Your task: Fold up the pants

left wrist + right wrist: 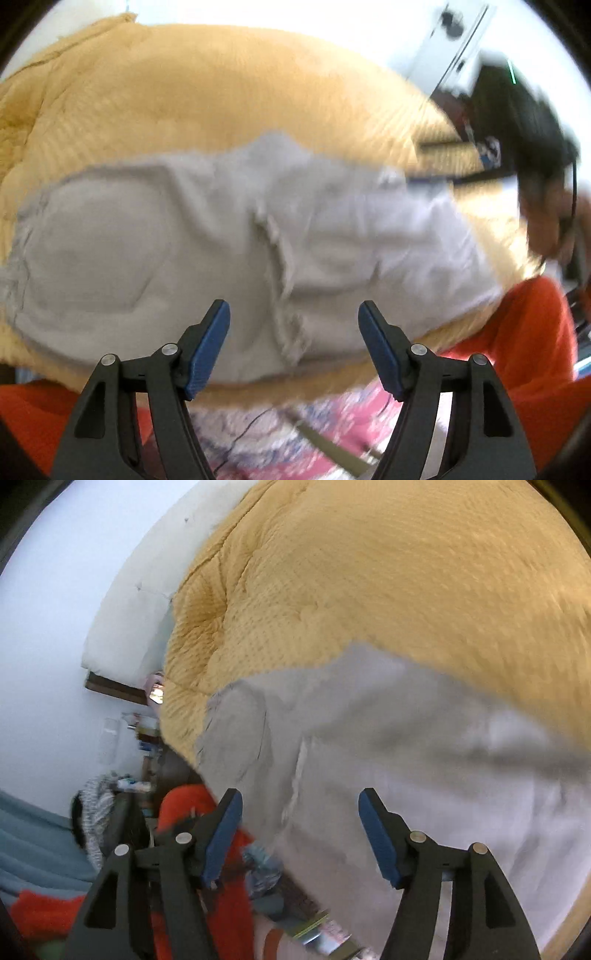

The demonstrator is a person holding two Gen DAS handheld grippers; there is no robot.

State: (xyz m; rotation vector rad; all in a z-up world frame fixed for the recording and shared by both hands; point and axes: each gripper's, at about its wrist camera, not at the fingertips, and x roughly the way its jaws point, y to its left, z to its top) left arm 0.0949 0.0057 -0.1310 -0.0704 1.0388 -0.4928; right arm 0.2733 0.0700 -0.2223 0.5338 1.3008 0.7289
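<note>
A yellow blanket point(221, 92) covers the bed and fills most of both views. On it, toward its near edge, lie the pale grey pants point(184, 240), folded into a broad flat bundle with a frayed seam across the middle. Beyond that near edge an orange cloth point(517, 350) shows. Above the pants the left tongs point(294, 317) hang released, nothing between the blue pads. The right tongs point(300, 806) likewise stand released, empty over the pants.

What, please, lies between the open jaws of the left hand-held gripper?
Only the grey pants, lying flat on the yellow blanket beyond the left hand-held gripper; the left wrist view shows nothing gripped.
</note>
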